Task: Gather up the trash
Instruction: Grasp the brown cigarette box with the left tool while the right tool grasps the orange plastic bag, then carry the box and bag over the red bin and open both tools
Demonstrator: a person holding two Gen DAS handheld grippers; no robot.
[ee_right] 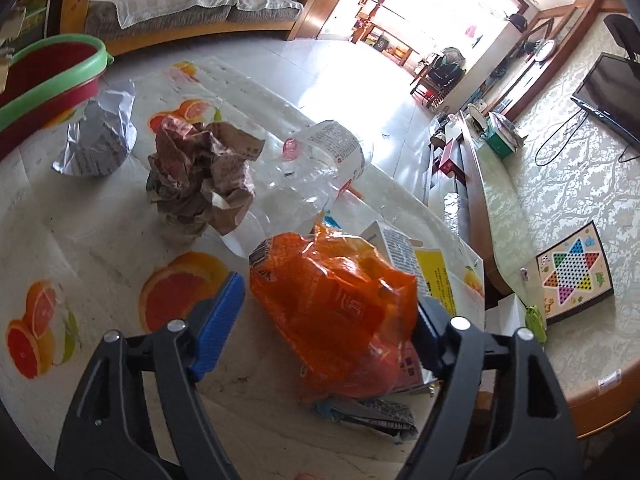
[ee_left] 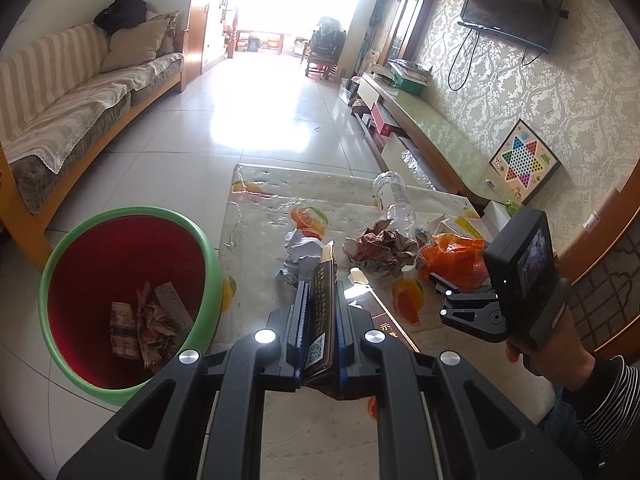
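Note:
My left gripper (ee_left: 322, 286) is shut on a flat dark brown carton (ee_left: 320, 320) with a QR label, held on edge over the table's near left part. Beside it on the floor stands a red bin with a green rim (ee_left: 52, 264), holding crumpled papers. My right gripper (ee_right: 324, 320) is open and straddles an orange plastic bag (ee_right: 332, 304). Its left blue pad (ee_right: 218, 320) stands just clear of the bag, while the right finger is at the bag's edge. Crumpled brown paper (ee_right: 200, 176), grey-white paper (ee_right: 100, 140) and a clear bottle (ee_right: 320, 160) lie beyond.
The table (ee_left: 280, 188) has a fruit-printed cover. A white and yellow box (ee_right: 420, 264) and printed scraps lie under and behind the bag. A sofa (ee_left: 80, 92) stands to the left and a low TV cabinet (ee_left: 424, 128) with a game board (ee_left: 524, 160) to the right. A hand (ee_left: 552, 360) holds the right gripper.

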